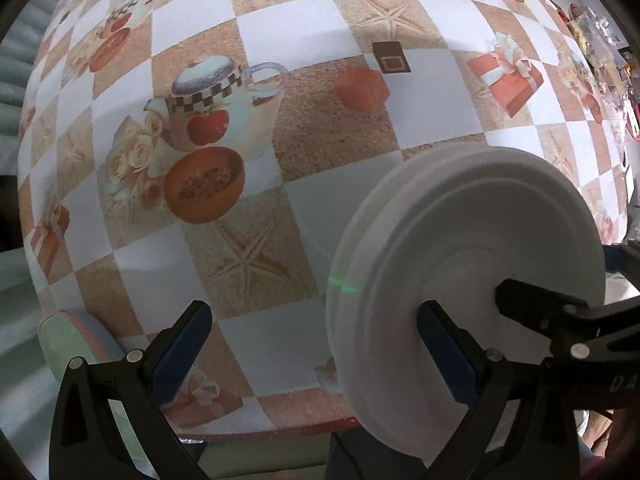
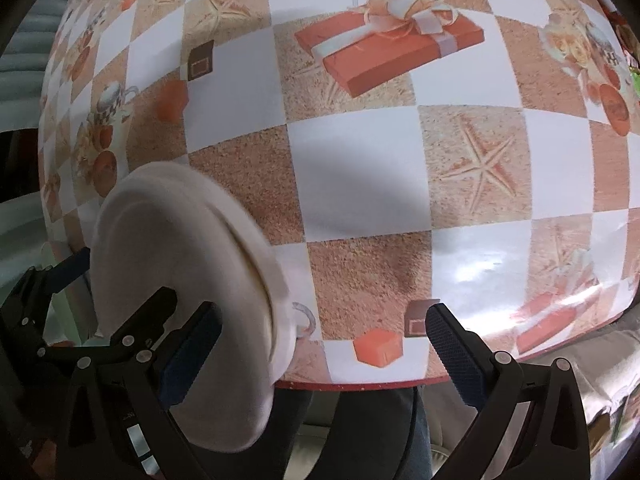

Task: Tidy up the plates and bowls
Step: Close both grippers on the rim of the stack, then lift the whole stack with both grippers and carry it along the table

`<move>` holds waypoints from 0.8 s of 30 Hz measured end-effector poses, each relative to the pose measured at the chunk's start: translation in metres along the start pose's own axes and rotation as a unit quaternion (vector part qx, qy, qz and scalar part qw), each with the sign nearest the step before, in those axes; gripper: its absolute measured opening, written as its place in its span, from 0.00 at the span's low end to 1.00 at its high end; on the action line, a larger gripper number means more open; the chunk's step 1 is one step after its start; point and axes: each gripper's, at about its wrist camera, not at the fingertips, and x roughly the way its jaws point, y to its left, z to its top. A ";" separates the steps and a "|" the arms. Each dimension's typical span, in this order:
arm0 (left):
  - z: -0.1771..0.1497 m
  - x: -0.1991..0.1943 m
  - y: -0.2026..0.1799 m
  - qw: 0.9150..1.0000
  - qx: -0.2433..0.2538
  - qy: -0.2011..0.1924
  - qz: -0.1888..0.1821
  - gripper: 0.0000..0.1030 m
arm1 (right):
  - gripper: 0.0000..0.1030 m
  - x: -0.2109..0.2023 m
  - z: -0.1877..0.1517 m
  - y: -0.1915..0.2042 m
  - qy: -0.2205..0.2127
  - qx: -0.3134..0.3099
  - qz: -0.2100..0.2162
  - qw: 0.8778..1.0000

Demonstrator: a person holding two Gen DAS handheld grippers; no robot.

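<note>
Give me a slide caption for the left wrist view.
White plate held on edge between both grippers, above a checkered tablecloth.

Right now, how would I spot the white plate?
Find the checkered tablecloth, then its near edge, between the left gripper and right gripper. The white plate is tipped up on edge there. It is plain and real, unlike the printed teapot and gift box.

Checkered, picture-printed tablecloth (image 2: 360, 168) directly covering the table.
</note>
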 end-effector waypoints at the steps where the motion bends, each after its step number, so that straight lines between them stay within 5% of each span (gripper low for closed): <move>1: 0.000 0.001 -0.002 1.000 0.001 0.002 -0.003 0.98 | 0.99 0.002 0.001 0.001 0.002 0.002 0.004 1.000; 7: 0.000 -0.001 -0.007 0.999 0.004 -0.002 -0.032 0.81 | 0.73 0.006 0.004 0.006 0.010 0.010 0.043 0.999; 11: 0.002 -0.009 -0.020 0.997 0.001 0.000 -0.077 0.44 | 0.48 0.004 0.007 0.012 0.015 0.008 0.072 0.997; 12: 0.002 -0.010 -0.022 0.996 0.002 0.001 -0.085 0.43 | 0.37 0.004 0.008 0.016 0.017 0.007 0.081 0.997; 24: -0.017 -0.028 -0.016 0.996 -0.023 -0.017 -0.087 0.43 | 0.37 -0.007 -0.003 0.044 0.012 -0.005 0.067 0.998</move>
